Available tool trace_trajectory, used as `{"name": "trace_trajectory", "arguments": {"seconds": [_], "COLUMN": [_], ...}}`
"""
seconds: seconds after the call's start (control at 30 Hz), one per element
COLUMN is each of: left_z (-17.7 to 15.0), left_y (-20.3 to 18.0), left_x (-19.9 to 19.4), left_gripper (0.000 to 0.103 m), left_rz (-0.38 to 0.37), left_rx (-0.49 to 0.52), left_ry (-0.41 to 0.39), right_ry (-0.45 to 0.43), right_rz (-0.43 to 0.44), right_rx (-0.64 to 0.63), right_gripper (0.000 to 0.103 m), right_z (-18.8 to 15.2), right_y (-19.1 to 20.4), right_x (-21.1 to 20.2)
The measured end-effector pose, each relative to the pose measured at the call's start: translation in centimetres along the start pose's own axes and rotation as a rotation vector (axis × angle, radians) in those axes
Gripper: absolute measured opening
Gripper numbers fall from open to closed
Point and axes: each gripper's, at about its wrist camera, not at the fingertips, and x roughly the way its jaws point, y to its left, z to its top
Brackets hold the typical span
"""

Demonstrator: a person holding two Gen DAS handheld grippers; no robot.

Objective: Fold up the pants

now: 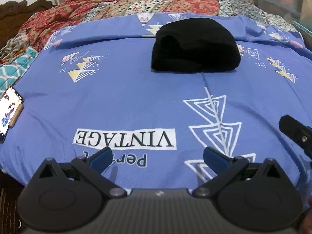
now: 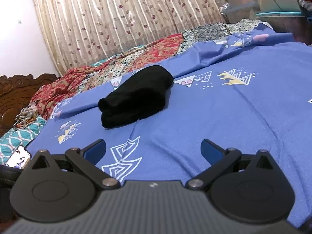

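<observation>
The black pants [image 1: 196, 45] lie folded into a compact bundle on the blue printed bedsheet [image 1: 136, 101], toward the far side. In the right wrist view the pants [image 2: 136, 97] show stacked layers, rolled edge facing left. My left gripper [image 1: 157, 156] is open and empty, low over the near part of the sheet, well short of the pants. My right gripper [image 2: 154, 149] is open and empty, also near the bed's front, apart from the pants. Part of the right gripper's body [image 1: 296, 132] shows at the right edge of the left wrist view.
A phone [image 1: 9, 111] with a lit screen lies at the sheet's left edge; it also shows in the right wrist view [image 2: 18, 157]. A red patterned quilt [image 1: 97, 9] is bunched along the far side. A carved wooden headboard [image 2: 17, 91] and curtain [image 2: 117, 15] stand behind.
</observation>
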Motion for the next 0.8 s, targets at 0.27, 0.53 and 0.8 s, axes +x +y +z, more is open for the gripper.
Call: {"name": "trace_trajectory", "arguments": {"seconds": [0.27, 0.53, 0.8], "left_z": [0.9, 1.6, 1.5], "left_y": [-1.3, -5.0, -4.6], "left_x": [0.1, 1.3, 2.1], "left_gripper": [0.103, 0.103, 0.103], "left_rz": [0.053, 0.054, 0.003], "left_rx": [-0.009, 0.093, 0.106], "left_ry": [0.007, 0.014, 0.010], "right_ry": [0.006, -0.010, 0.012], "right_rz": [0.058, 0.000, -0.059], "right_rx": [-0.022, 0.051, 0.042], "right_gripper": [0.103, 0.103, 0.103], "right_z": [-0.1, 0.1, 0.0], "right_y": [-1.1, -3.7, -3.5], "right_x": [-0.5, -0.7, -0.7]}}
